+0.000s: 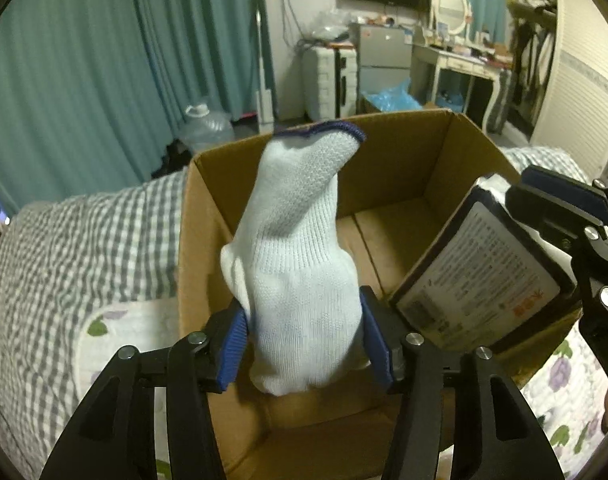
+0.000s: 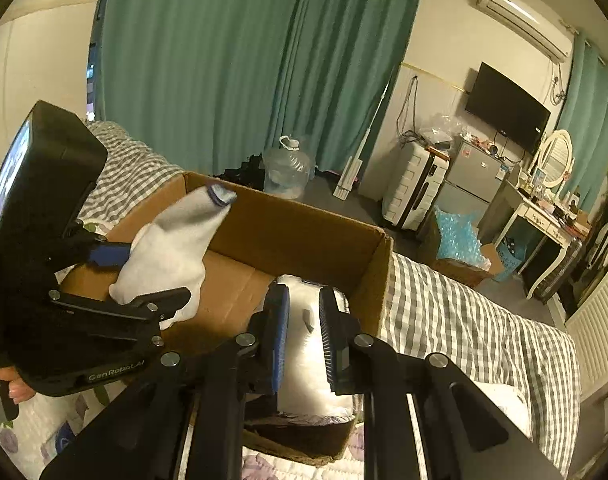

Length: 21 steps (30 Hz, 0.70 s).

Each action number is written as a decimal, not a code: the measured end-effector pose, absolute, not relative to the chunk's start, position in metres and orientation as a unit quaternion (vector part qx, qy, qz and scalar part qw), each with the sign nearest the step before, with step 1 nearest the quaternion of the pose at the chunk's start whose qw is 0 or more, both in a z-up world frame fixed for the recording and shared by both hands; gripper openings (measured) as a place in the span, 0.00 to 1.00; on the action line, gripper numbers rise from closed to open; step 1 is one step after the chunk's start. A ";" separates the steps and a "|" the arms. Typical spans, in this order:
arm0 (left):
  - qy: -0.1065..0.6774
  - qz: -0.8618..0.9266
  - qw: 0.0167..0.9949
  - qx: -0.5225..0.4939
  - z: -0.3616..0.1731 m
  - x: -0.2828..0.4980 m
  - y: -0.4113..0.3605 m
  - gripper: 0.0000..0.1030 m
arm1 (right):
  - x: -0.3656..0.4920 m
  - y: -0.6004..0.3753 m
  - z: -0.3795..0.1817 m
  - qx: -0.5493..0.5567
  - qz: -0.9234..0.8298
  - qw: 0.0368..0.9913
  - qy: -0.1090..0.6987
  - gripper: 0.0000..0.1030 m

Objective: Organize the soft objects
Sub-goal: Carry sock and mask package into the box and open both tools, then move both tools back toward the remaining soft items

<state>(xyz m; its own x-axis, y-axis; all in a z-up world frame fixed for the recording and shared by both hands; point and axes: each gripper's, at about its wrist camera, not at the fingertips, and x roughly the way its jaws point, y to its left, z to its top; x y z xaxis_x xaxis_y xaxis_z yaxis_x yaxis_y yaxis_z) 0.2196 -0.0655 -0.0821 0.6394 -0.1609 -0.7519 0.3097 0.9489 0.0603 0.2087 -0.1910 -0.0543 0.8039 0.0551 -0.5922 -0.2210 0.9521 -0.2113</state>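
A: Nearest first. In the left wrist view, the left gripper point(image 1: 304, 336) has both blue pads pinching a white knit glove point(image 1: 296, 248). We see it standing up from the jaws, its blue-trimmed cuff on top.

B: Agreed, clamped on the glove. It hangs over the open cardboard box point(image 1: 208, 216), not touching the floor of it as far as we can tell.

A: Right wrist view: the right gripper point(image 2: 304, 344) squeezes a white plastic-wrapped packet point(image 2: 304, 360) between its pads.

B: From the left camera we see that same packet's printed label side, tilted, at the box's right wall. Lower edge hidden by the left gripper, so we can't tell if it touches the box.

A: Fine. The box sits on a bed with a grey checked sheet point(image 1: 84, 248); a floral quilt point(image 1: 120, 332) lies just beside the box.

B: Farther back: a water jug point(image 2: 286, 170) on the floor, a white suitcase point(image 2: 413, 188), teal curtains point(image 2: 224, 60), a wall TV point(image 2: 507, 106).
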 end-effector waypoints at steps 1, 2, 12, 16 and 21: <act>0.404 -0.129 0.901 0.091 -0.082 0.219 -0.065 0.58 | 0.206 -0.194 -0.052 -0.131 0.071 0.942 0.302 0.15; 0.402 -0.125 0.903 0.089 -0.080 0.218 -0.063 0.60 | 0.205 -0.193 -0.050 -0.126 0.069 0.943 0.301 0.15; 0.305 -0.117 0.943 0.057 -0.013 0.181 -0.043 0.77 | 0.168 -0.213 0.007 -0.086 0.053 0.960 0.260 0.31; 0.285 -0.108 0.952 0.024 0.013 0.165 -0.026 0.77 | 0.140 -0.210 0.036 -0.081 0.060 0.969 0.227 0.48; 0.275 -0.102 0.956 -0.006 0.034 0.143 -0.013 0.77 | 0.107 -0.206 0.068 -0.078 0.070 0.976 0.193 0.66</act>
<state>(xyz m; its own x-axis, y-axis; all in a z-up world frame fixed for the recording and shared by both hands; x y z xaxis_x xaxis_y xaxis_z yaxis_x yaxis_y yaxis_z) 0.1431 -0.0125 0.0343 0.8277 -0.1988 -0.5248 0.1920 0.9790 -0.0681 0.1066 -0.2063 0.0677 0.9161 0.1061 -0.3867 -0.1662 0.9781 -0.1254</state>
